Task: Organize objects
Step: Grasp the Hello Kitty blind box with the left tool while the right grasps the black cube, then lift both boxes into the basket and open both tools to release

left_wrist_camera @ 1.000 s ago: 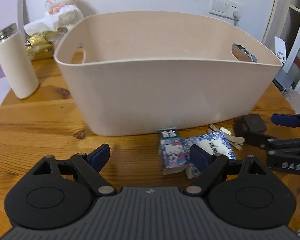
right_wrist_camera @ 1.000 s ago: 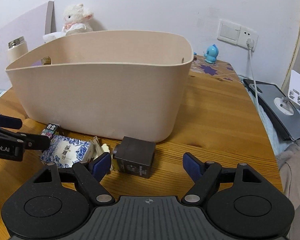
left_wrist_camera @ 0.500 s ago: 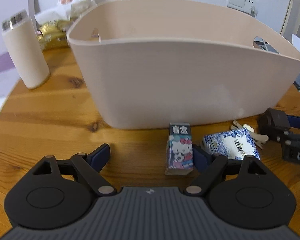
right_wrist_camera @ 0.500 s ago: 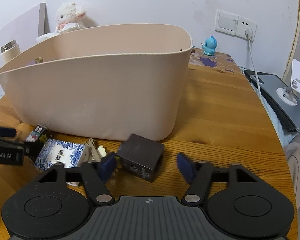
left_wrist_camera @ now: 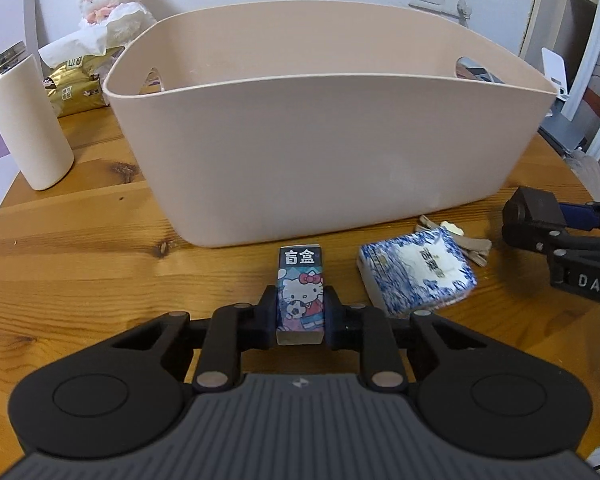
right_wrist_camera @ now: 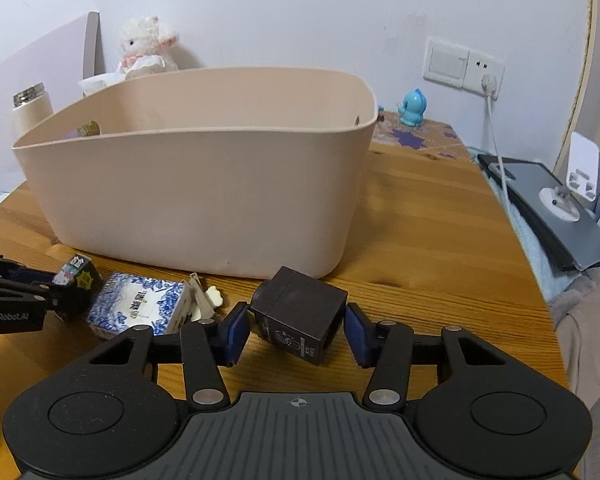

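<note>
A large beige bin (left_wrist_camera: 332,152) (right_wrist_camera: 204,200) stands on the round wooden table (left_wrist_camera: 80,264). In front of it my left gripper (left_wrist_camera: 301,312) is shut on a small cartoon-cat box (left_wrist_camera: 301,288) (right_wrist_camera: 76,274). My right gripper (right_wrist_camera: 296,330) is shut on a dark brown cube (right_wrist_camera: 300,314) (left_wrist_camera: 534,210), tilted and slightly raised. Between them lie a blue-and-white tissue packet (left_wrist_camera: 416,270) (right_wrist_camera: 140,304) and a few pale wooden clips (left_wrist_camera: 456,236) (right_wrist_camera: 204,298).
A white flask (left_wrist_camera: 24,120) stands at the left. Gold packets (left_wrist_camera: 74,88) and a plush lamb (left_wrist_camera: 116,4) sit behind the bin. A blue figurine (right_wrist_camera: 412,108), a wall socket with cable (right_wrist_camera: 486,80) and a grey stand (right_wrist_camera: 556,208) are at the right.
Both grippers went from open to shut: the left closed on the cartoon-cat box, the right closed on the dark cube and tipped it up. Both cameras moved closer to the bin.
</note>
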### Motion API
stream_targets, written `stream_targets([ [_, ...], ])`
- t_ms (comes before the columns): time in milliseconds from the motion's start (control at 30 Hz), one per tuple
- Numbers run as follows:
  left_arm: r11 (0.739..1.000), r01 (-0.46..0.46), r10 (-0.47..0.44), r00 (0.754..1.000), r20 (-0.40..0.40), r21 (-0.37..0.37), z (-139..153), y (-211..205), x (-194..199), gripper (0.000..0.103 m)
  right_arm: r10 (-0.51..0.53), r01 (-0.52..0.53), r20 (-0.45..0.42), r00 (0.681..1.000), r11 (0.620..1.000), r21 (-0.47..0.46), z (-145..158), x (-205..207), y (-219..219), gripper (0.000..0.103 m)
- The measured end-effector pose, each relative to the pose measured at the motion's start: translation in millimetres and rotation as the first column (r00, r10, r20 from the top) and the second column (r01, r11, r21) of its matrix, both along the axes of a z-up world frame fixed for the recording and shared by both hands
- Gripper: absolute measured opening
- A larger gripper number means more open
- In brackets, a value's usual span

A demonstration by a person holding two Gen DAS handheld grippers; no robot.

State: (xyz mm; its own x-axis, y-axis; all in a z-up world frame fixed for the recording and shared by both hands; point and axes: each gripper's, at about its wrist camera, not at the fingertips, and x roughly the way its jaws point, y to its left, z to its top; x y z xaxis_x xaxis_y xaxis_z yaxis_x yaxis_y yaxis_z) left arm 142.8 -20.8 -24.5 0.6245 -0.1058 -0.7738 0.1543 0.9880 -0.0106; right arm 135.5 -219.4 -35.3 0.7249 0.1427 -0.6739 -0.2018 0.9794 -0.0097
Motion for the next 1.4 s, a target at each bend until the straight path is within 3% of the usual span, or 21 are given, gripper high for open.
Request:
stream_targets([
  [467,0.999,0.001,0.005,0.992,0.129,-0.048,59.1,10.7,-38.4,0.025,0.015,-0.016,0.142,0.99,1.0,0.005,59.1,-51.4,-9.2,0.047],
  [800,0.999,0.008,0.004,0.963,0.268,-0.043,111.9,8.9,-46.2,0.025,0.017,-0.017,0.295,0.955,1.0,-0.002,113.2,-57.6,-6.3,0.047],
  [1100,1.0,-0.014,0.013,0.939,0.345,-0.001,135.6,-5.2,-4.1,0.025,-0.031,0.023,0.368,0.929,0.999,0.026,131.9,-24.5,3.4,0.047],
  [1400,0.998,-0.043,0.027,0.964,0.265,0.054,105.2,-28.7,58.9,0.025,-0.061,0.056,0.319,0.946,0.998,0.025,111.4,33.8,1.3,0.047],
])
